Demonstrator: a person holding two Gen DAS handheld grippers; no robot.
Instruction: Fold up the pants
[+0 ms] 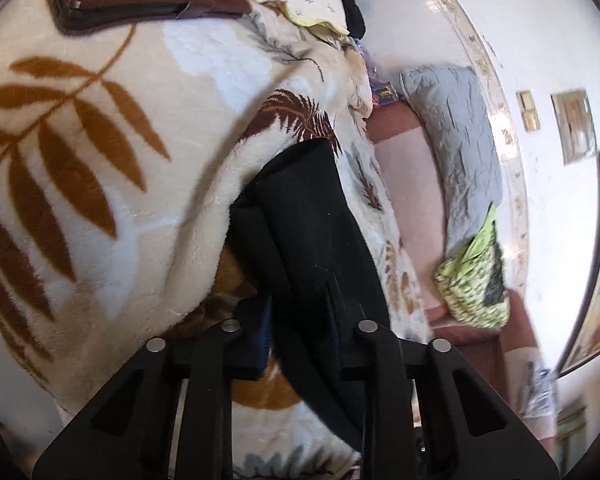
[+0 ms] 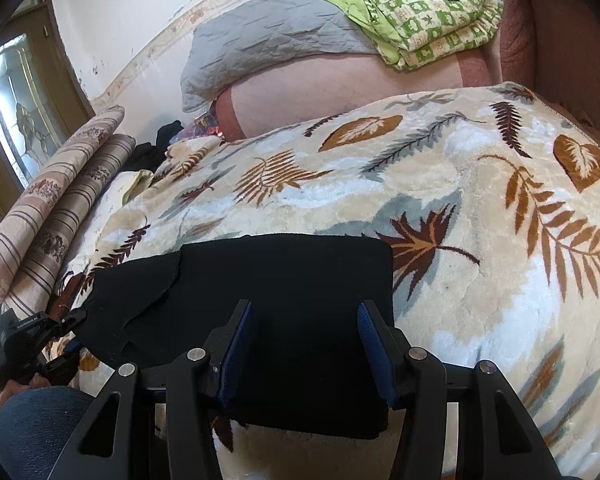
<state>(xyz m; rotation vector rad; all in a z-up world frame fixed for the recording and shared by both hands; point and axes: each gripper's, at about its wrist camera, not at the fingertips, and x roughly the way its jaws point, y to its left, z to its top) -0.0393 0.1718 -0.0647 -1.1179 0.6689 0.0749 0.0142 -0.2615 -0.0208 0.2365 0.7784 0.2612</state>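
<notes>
In the left wrist view, the left hand-held gripper (image 1: 300,320) was clenched on a bunched fold of the black pants (image 1: 308,216), the cloth rising between its fingers and draping back over the leaf-patterned fleece blanket (image 1: 100,140) on the bed. The fabric looked soft, limp and light, with a matte, slightly fuzzy surface; it would likely sag wherever it was not supported, so the surest hold seemed to be at an edge or corner through all the layers. A grey quilt (image 1: 456,136) and a green patterned quilt (image 1: 476,280) lay further off by the wall.

In the right wrist view, the pants (image 2: 260,280) lay flat on the fleece blanket (image 2: 480,280) as a dark, nearly rectangular panel, its right edge straight and its left side showing an uneven layered edge. The right hand-held gripper (image 2: 306,336) stood released, its blue-padded fingers (image 2: 370,340) apart above the near part of the cloth and not pinching it. The left hand-held gripper (image 2: 40,340) appeared at the far left edge of the garment. The cloth seemed unlikely to slip on the plush blanket, though thin layers might shift against each other if only the top one were caught
</notes>
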